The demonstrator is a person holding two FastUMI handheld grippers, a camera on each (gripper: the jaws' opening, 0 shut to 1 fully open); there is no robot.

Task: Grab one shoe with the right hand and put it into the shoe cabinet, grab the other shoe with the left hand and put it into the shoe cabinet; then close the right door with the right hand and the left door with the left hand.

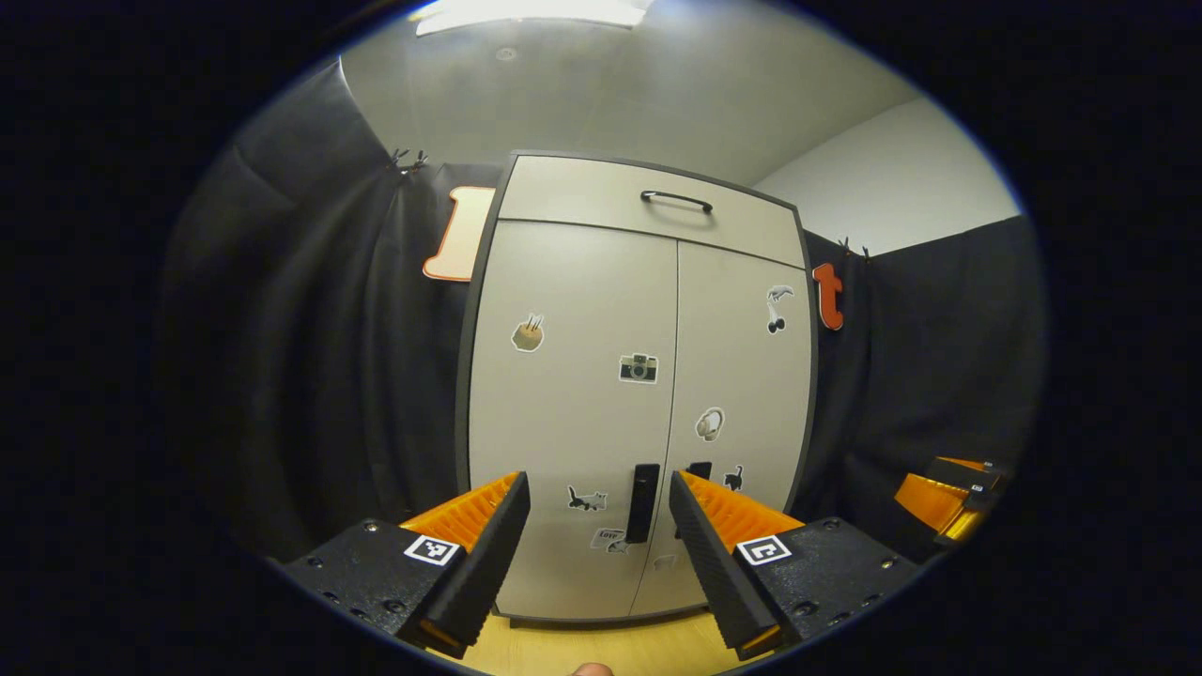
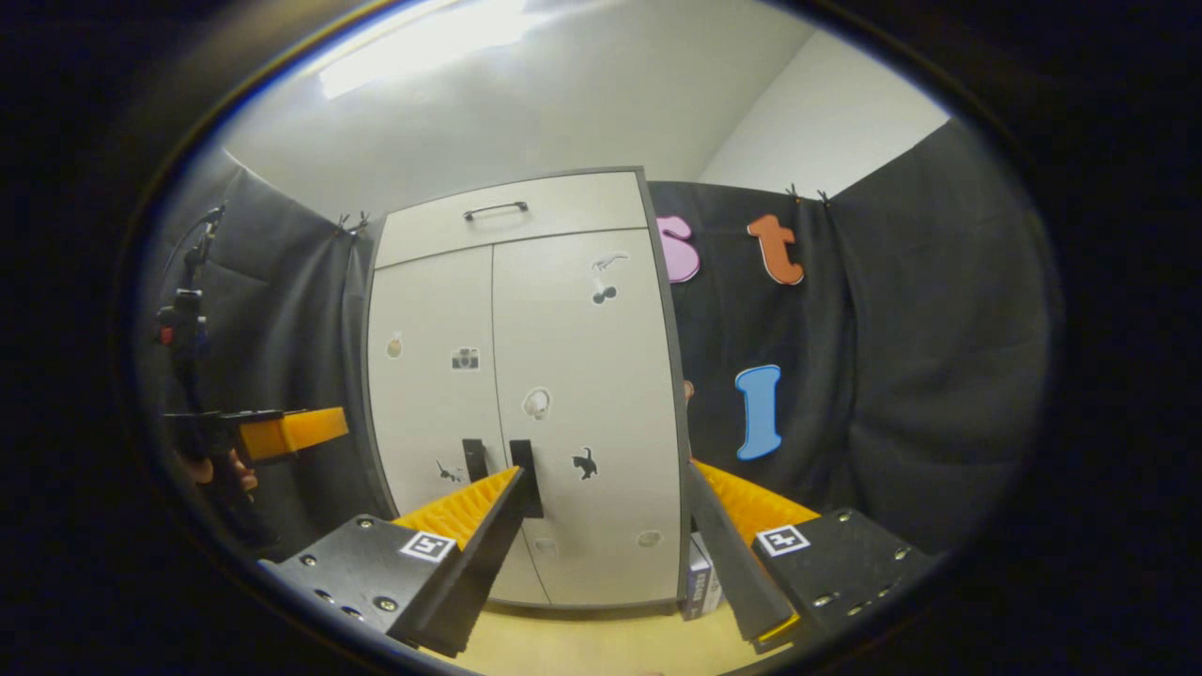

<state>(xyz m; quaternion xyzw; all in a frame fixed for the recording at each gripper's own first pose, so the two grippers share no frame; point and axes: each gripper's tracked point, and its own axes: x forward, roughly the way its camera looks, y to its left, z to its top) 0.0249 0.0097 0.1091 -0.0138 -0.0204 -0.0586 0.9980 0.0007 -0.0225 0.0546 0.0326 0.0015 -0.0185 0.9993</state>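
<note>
The pale shoe cabinet (image 1: 582,394) stands upright straight ahead with both doors closed, a dark handle (image 1: 642,502) on the left door and another (image 1: 700,468) on the right door. My left gripper (image 1: 598,484) is open and empty, a short way in front of the handles. The right gripper (image 1: 948,498) shows at the far right edge. In the right gripper view the same cabinet (image 2: 526,394) stands closed, and my right gripper (image 2: 605,474) is open and empty before the right door's lower part. The left gripper (image 2: 282,430) hangs at the left, held by a hand (image 2: 225,474).
A drawer with a dark bar handle (image 1: 676,199) tops the cabinet. Black cloth hangs on both sides and behind. A small box (image 2: 700,577) stands on the floor against the cabinet's right side. Light wooden floor (image 1: 601,648) runs below the doors.
</note>
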